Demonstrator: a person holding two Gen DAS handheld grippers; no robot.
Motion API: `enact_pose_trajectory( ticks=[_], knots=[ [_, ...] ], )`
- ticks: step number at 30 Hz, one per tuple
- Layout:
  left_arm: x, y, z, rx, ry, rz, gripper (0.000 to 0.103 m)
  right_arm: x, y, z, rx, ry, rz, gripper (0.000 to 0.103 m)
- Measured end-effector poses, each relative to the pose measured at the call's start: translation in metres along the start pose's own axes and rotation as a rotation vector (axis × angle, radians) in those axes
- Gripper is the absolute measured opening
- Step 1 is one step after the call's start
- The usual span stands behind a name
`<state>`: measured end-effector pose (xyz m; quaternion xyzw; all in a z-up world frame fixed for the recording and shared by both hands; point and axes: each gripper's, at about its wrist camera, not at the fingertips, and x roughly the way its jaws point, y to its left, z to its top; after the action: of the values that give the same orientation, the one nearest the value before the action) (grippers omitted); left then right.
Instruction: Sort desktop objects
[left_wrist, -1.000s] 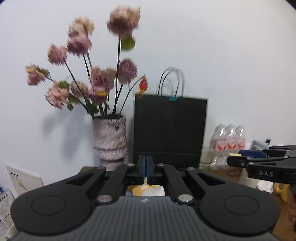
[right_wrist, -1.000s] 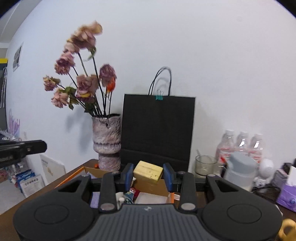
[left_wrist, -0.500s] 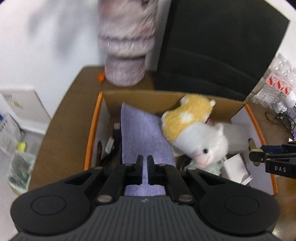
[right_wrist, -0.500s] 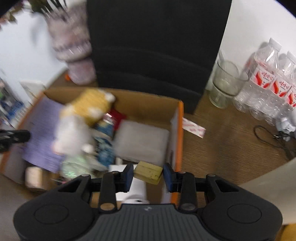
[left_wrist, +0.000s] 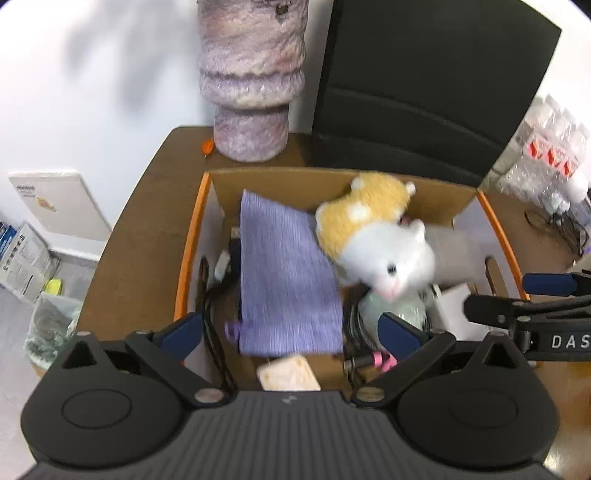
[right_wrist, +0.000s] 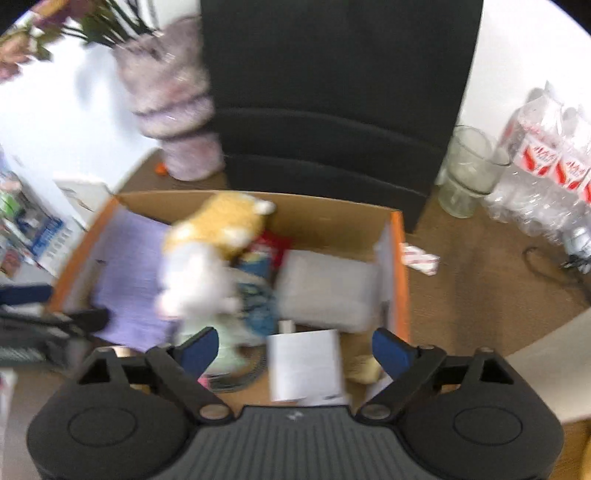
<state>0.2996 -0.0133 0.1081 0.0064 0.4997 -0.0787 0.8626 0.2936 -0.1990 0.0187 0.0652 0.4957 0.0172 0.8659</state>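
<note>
An orange-rimmed cardboard box holds a yellow and white plush hamster, a purple cloth, a white paper and other small items. A yellow sponge block lies in the box's near right corner. A pale block lies at the box's near edge. My left gripper is open above the purple cloth. My right gripper is open and empty above the white paper; it also shows in the left wrist view.
A purple vase and a black paper bag stand behind the box. A glass cup and water bottles stand at the right. A small packet lies beside the box.
Both grippers tilted down from the wall to the box. My left gripper opened. My right gripper opened and let go of the yellow sponge block, which now lies in the box.
</note>
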Motion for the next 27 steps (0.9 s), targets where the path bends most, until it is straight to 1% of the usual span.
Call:
enact_pose_trajectory(
  ticks=[3, 5, 8, 9, 11, 13, 15, 17, 18, 22, 24, 25, 27],
  knots=[
    [-0.010, -0.001, -0.010, -0.030, -0.001, 0.031, 0.103, -0.009, 0.008, -0.009, 0.021, -0.011, 0.027, 0.091],
    [-0.016, -0.001, -0.017, -0.046, -0.007, 0.090, 0.103, -0.016, 0.011, -0.016, 0.037, -0.021, 0.019, 0.092],
    [-0.020, 0.001, -0.029, -0.056, -0.012, 0.158, 0.103, -0.020, 0.013, -0.031, 0.043, -0.015, 0.012, 0.092],
    [-0.022, 0.002, -0.033, -0.064, -0.016, 0.169, 0.103, -0.021, 0.014, -0.036, 0.044, -0.012, 0.012, 0.092],
    [-0.027, 0.002, -0.046, -0.057, -0.030, 0.161, 0.103, -0.024, 0.017, -0.049, 0.033, -0.029, 0.001, 0.092],
    [-0.034, -0.001, -0.060, -0.038, -0.066, 0.157, 0.103, -0.031, 0.021, -0.064, 0.010, -0.092, -0.031, 0.092],
    [-0.045, -0.004, -0.076, -0.035, -0.123, 0.136, 0.103, -0.040, 0.026, -0.081, -0.008, -0.196, -0.071, 0.092],
    [-0.054, -0.007, -0.095, -0.031, -0.189, 0.099, 0.103, -0.049, 0.029, -0.099, -0.019, -0.281, -0.097, 0.092],
    [-0.059, -0.010, -0.105, -0.026, -0.223, 0.097, 0.103, -0.054, 0.031, -0.110, -0.024, -0.329, -0.102, 0.092],
    [-0.072, -0.023, -0.149, 0.057, -0.389, 0.141, 0.103, -0.072, 0.035, -0.152, -0.029, -0.500, -0.096, 0.093],
    [-0.076, -0.027, -0.169, 0.086, -0.431, 0.146, 0.103, -0.079, 0.035, -0.173, -0.020, -0.551, -0.089, 0.096],
    [-0.079, -0.028, -0.178, 0.092, -0.444, 0.133, 0.103, -0.081, 0.036, -0.183, -0.010, -0.568, -0.081, 0.097],
    [-0.083, -0.029, -0.197, 0.089, -0.459, 0.113, 0.103, -0.084, 0.034, -0.203, 0.008, -0.576, -0.056, 0.100]
  ],
)
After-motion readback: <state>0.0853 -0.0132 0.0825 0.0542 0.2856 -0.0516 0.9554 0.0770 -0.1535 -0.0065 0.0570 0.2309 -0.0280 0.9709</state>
